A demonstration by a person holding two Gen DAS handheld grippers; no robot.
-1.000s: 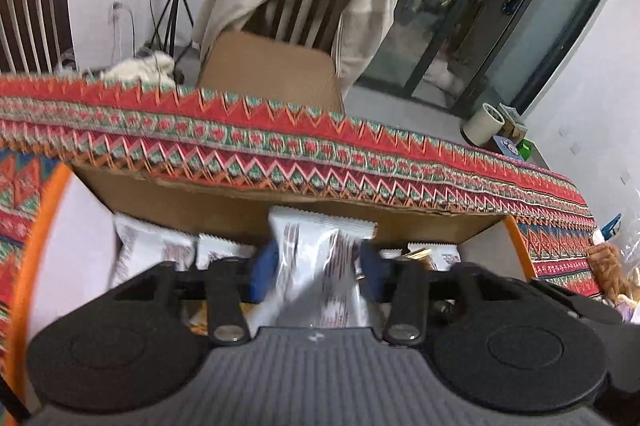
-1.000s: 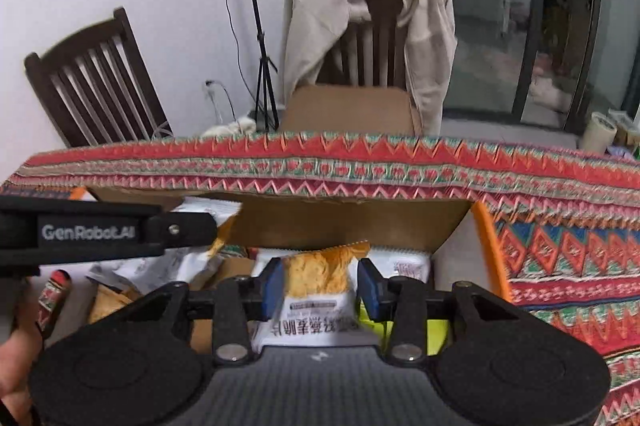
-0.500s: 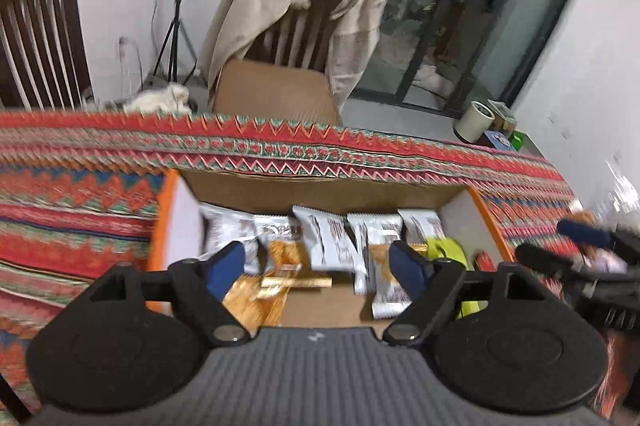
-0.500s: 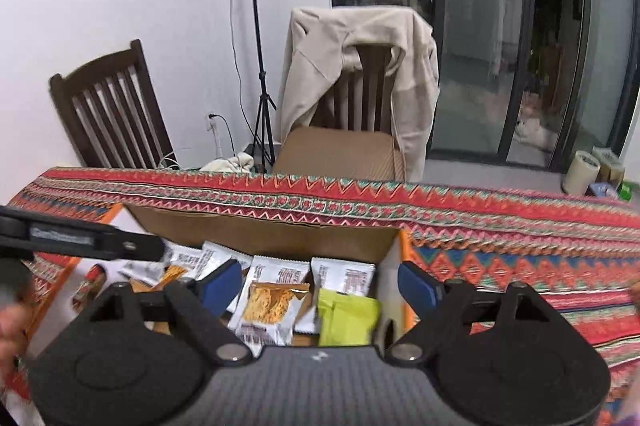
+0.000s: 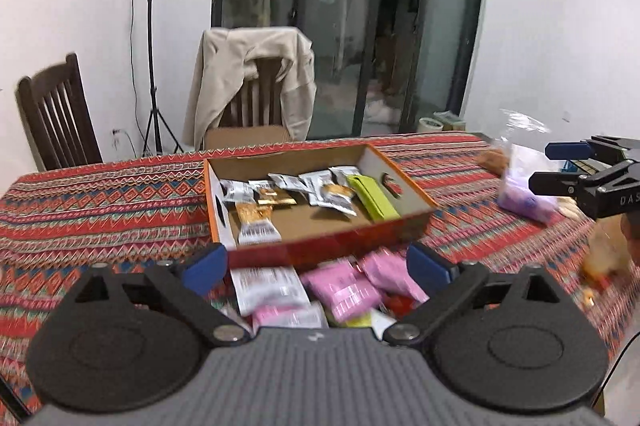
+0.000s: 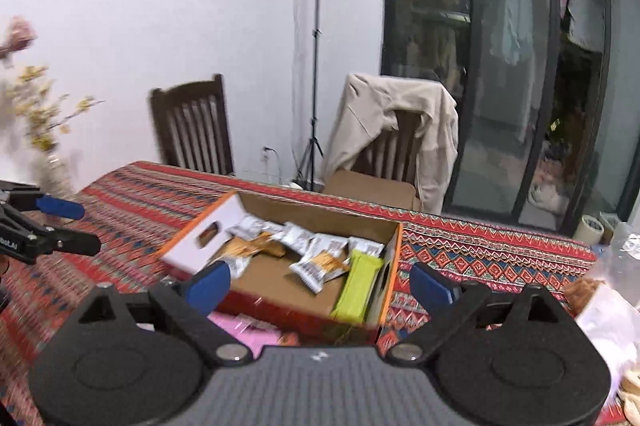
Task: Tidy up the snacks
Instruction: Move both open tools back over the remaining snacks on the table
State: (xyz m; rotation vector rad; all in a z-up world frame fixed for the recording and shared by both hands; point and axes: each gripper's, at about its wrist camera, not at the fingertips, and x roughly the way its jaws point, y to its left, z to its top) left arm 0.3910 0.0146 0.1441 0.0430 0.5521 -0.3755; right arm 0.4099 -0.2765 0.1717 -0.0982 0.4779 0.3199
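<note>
Both grippers have pulled back and up from the box since a second ago, when each was pinching a packet over it; those packets now lie inside. The left gripper has its blue-tipped fingers spread wide with nothing between them, and the right gripper is spread the same way, also empty.

The cardboard box with orange edges sits in the middle of the table, which is covered by a red zigzag-patterned cloth. Inside it lie several silver packets along the far side, an orange-and-white packet near the left wall, and a green packet against the right wall.

On the near side of the box, just below the left gripper, is a loose heap of pink packets with a white packet beside them; the box's front wall stands between this heap and the sorted snacks. To the right of the box, near the right gripper as seen from the left wrist, sits a clear bag with purple contents.

Beyond the table stand a chair draped with a beige jacket, a bare dark wooden chair and a light stand.
</note>
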